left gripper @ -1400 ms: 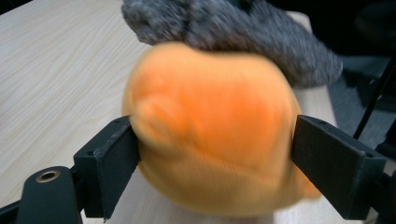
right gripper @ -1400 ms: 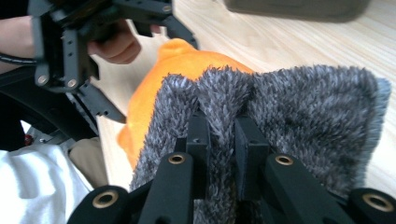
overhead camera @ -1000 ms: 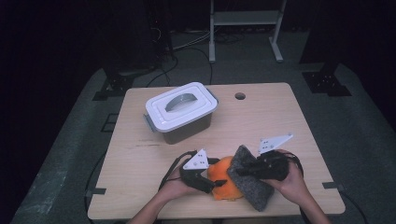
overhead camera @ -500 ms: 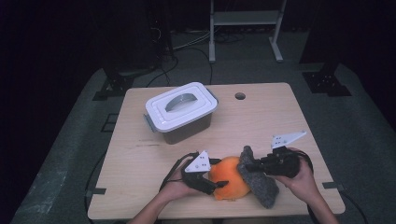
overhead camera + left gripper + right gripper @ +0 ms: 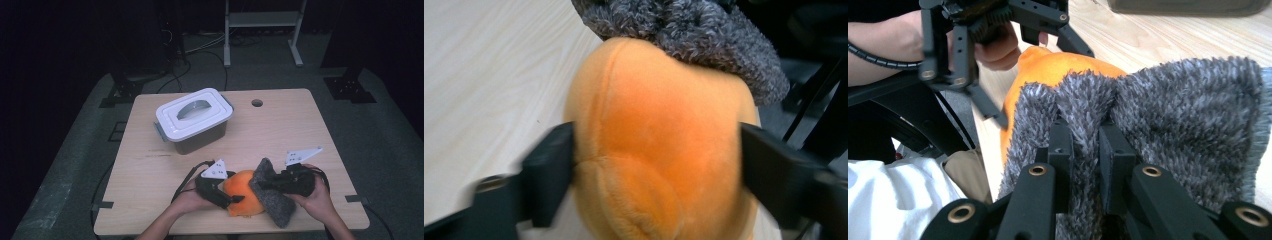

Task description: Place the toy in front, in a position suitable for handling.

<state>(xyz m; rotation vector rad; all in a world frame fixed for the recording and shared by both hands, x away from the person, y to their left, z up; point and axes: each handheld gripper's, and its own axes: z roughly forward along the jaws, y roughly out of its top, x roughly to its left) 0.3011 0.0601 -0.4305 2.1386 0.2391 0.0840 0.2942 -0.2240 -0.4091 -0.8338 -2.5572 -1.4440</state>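
A: Counting what sits on the pale wooden desk [image 5: 280, 125], I get three things: one round orange plush ball [image 5: 243, 197], one shaggy grey knitted cloth [image 5: 272, 200], and one clear plastic storage box with a white handled lid [image 5: 192, 120].

B: And the tools, two of them?

A: Two, one in each hand. The left tool [image 5: 227, 197] has its two black jaws set on either side of the orange ball, pressing into the plush on both flanks. In the left gripper view the ball [image 5: 659, 145] bulges between them.

B: So it holds the ball. What about the other one?

A: The right tool [image 5: 267, 182] is pinched tight on a fold of the grey cloth. In the right gripper view its two jaws stand close together with a ridge of the grey pile [image 5: 1158, 135] squeezed between them.

B: Where do ball and cloth lie against each other?

A: Touching. The cloth drapes over the ball's right side in the high view, and both are near the desk's front edge, between the person's two hands. Whether the ball rests on the desk I cannot tell.

B: And the box?

A: Farther back on the left half, well apart from the hands, lid on. One small round hole [image 5: 257, 103] shows in the desk near the far edge.
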